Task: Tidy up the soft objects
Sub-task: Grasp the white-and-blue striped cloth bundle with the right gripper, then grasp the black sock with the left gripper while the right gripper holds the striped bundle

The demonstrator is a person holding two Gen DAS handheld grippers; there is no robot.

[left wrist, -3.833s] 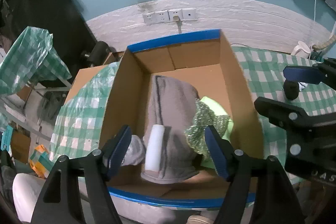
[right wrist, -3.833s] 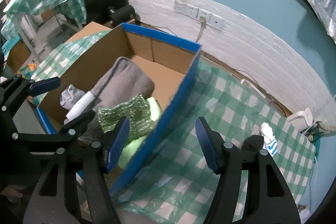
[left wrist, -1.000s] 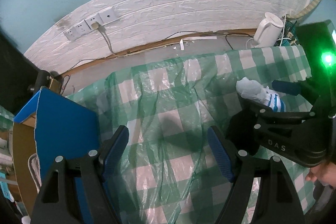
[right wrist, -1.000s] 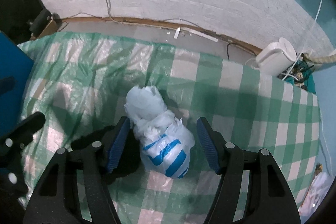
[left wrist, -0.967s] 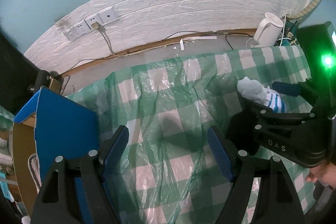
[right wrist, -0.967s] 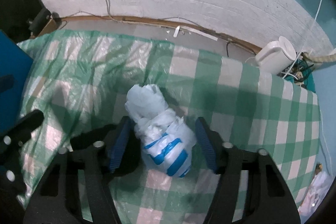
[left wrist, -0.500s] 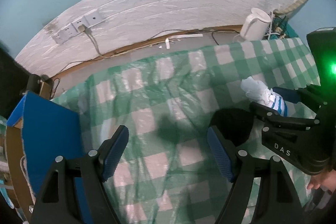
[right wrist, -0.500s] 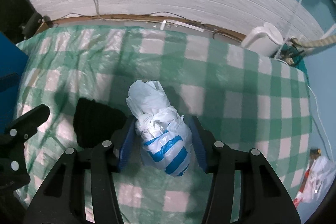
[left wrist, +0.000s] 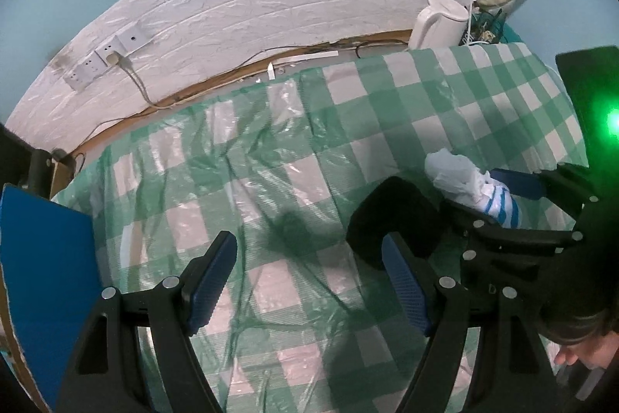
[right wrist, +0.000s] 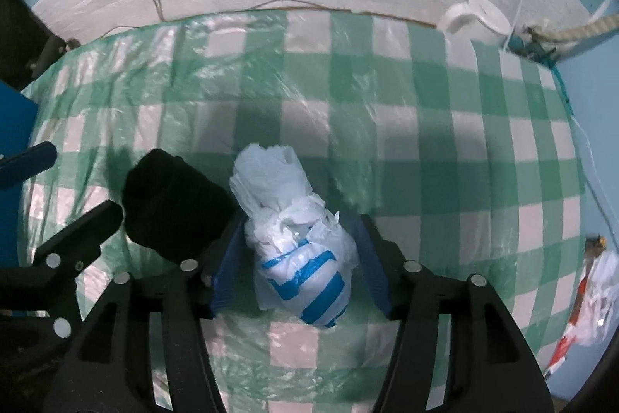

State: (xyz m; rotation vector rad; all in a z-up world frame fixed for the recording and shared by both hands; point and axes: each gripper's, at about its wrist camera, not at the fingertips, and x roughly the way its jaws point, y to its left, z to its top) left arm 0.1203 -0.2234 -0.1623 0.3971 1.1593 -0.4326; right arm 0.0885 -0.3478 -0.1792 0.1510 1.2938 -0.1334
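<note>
Right tongs (right wrist: 300,271) pinch the white-and-blue bag bundle (right wrist: 300,258) mid-counter, apparently firmly; lift straight, clearing the adjacent black object (right wrist: 174,206); left tongs (left wrist: 309,281) wide, empty.

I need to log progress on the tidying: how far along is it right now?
Done: nothing that these views can confirm; only the blue box wall shows, not what is inside. In hand: the right gripper is shut on the white and blue plastic bundle. Left: the black soft object lies on the checked tablecloth; the left gripper is open.
</note>
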